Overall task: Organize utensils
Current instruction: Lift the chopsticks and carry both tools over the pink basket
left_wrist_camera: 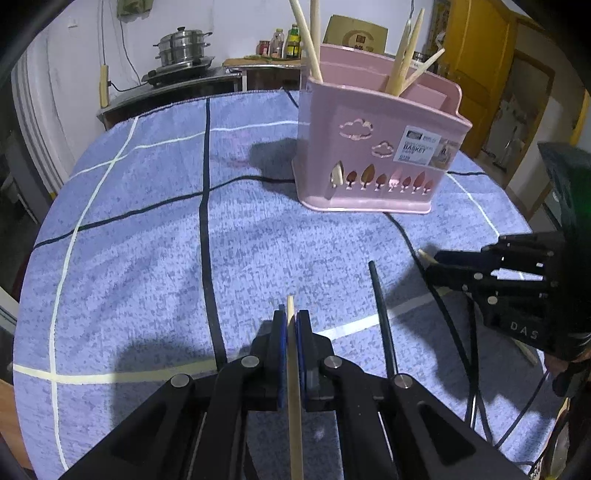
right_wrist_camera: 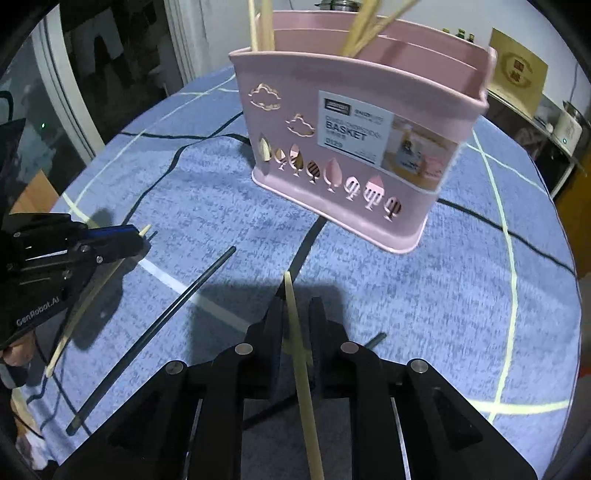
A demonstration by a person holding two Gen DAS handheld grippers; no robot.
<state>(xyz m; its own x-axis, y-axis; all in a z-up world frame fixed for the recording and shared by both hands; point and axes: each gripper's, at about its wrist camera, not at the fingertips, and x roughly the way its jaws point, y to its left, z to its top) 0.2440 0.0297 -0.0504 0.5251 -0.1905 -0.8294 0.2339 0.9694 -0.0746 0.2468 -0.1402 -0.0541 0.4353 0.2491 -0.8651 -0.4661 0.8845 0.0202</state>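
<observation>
A pink utensil basket (left_wrist_camera: 373,147) stands on the blue checked cloth, with several pale chopsticks (left_wrist_camera: 402,62) upright in it; it also shows in the right wrist view (right_wrist_camera: 369,122). My left gripper (left_wrist_camera: 291,321) is shut on a pale chopstick (left_wrist_camera: 293,387), just above the cloth. My right gripper (right_wrist_camera: 295,306) holds another pale chopstick (right_wrist_camera: 301,350) between its jaws, which stand slightly apart. A black chopstick (right_wrist_camera: 155,332) lies on the cloth between the grippers, also in the left wrist view (left_wrist_camera: 382,314). A second black chopstick (right_wrist_camera: 375,339) lies mostly hidden under my right gripper.
The round table's cloth (left_wrist_camera: 147,240) spreads around the basket. Behind it stand a stove with a steel pot (left_wrist_camera: 183,46), bottles (left_wrist_camera: 284,42), a cardboard box (left_wrist_camera: 354,35) and a yellow door (left_wrist_camera: 476,55).
</observation>
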